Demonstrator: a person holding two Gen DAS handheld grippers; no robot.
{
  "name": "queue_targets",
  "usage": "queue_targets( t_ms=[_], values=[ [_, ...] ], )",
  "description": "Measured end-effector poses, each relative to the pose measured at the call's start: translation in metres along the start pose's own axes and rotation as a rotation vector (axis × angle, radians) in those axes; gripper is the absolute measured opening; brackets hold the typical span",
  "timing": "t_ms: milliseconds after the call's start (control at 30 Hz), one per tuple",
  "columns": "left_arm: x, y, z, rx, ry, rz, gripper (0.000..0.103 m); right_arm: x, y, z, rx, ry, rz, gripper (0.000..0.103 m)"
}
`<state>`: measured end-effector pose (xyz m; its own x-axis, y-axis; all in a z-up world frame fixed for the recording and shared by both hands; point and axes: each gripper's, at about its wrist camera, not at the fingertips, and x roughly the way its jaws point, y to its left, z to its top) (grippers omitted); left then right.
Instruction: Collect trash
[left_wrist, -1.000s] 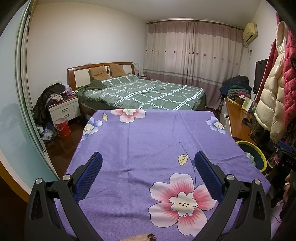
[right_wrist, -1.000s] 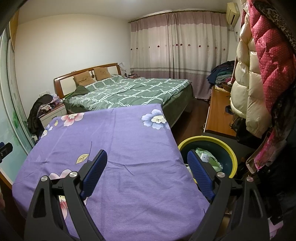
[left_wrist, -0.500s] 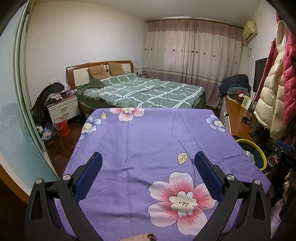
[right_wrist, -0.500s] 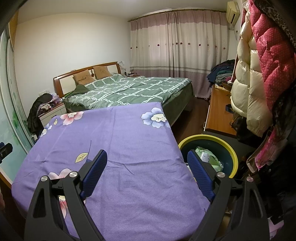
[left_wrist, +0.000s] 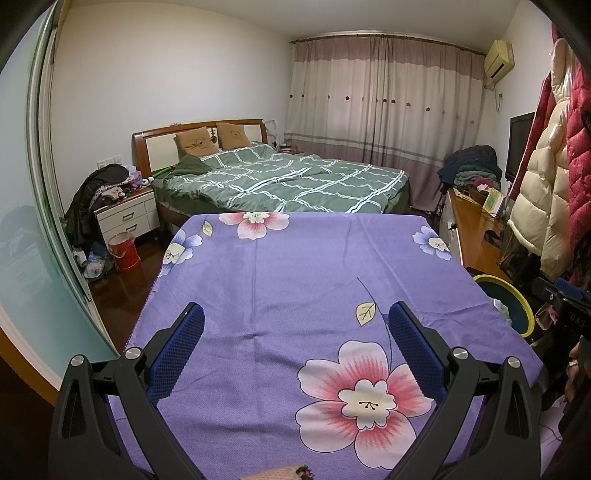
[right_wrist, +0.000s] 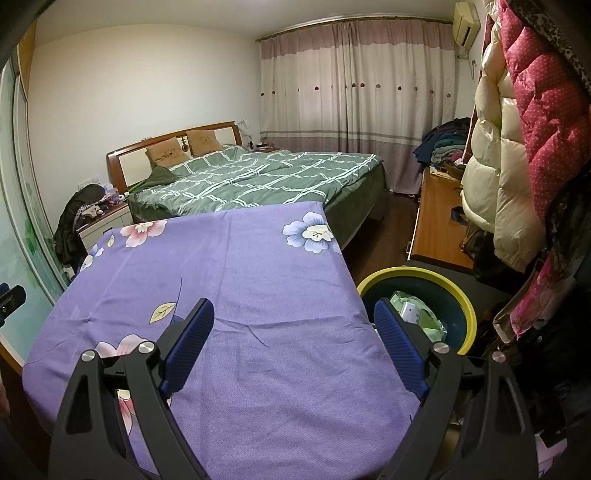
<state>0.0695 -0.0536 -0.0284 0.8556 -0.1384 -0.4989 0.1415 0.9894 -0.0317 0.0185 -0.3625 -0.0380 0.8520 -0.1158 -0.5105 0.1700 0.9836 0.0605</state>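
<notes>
A yellow-rimmed dark bin (right_wrist: 460, 295) stands on the floor at the table's right edge, with green and white crumpled trash (right_wrist: 415, 314) inside; its rim also shows in the left wrist view (left_wrist: 517, 295). My left gripper (left_wrist: 295, 328) is open and empty above the purple flowered tablecloth (left_wrist: 295, 280). My right gripper (right_wrist: 293, 325) is open and empty over the table's right part (right_wrist: 240, 266), its right finger in front of the bin. I see no loose trash on the cloth.
A green-quilted bed (left_wrist: 288, 181) lies beyond the table. A wooden desk (right_wrist: 436, 221) and hanging coats (right_wrist: 524, 147) crowd the right side. A nightstand (left_wrist: 127, 218) and red bucket (left_wrist: 123, 251) stand at the left, beside a glass sliding door (left_wrist: 22, 221).
Both views have shifted slightly, with the table a little lower and nearer in frame. Both grippers stay open and empty.
</notes>
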Motion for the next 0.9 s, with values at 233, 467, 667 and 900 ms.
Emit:
queue_targets(
  t_ms=[233,467,667,900],
  values=[
    [0.004,0.001,-0.009,0.003,0.011,-0.001,0.098,0.001,0.000,0.000,0.000,0.002,0.000,0.084],
    [0.008,0.004,-0.021,-0.007,0.041,-0.011,0.098,0.001,0.000,0.000,0.001,0.002,0.000,0.084],
    [0.030,0.010,-0.004,-0.016,0.069,-0.027,0.098,0.020,0.004,0.009,-0.029,0.010,0.012,0.087],
    [0.127,0.029,0.015,-0.016,0.214,0.036,0.098,0.109,0.014,0.022,-0.024,0.161,0.084,0.091]
  ],
)
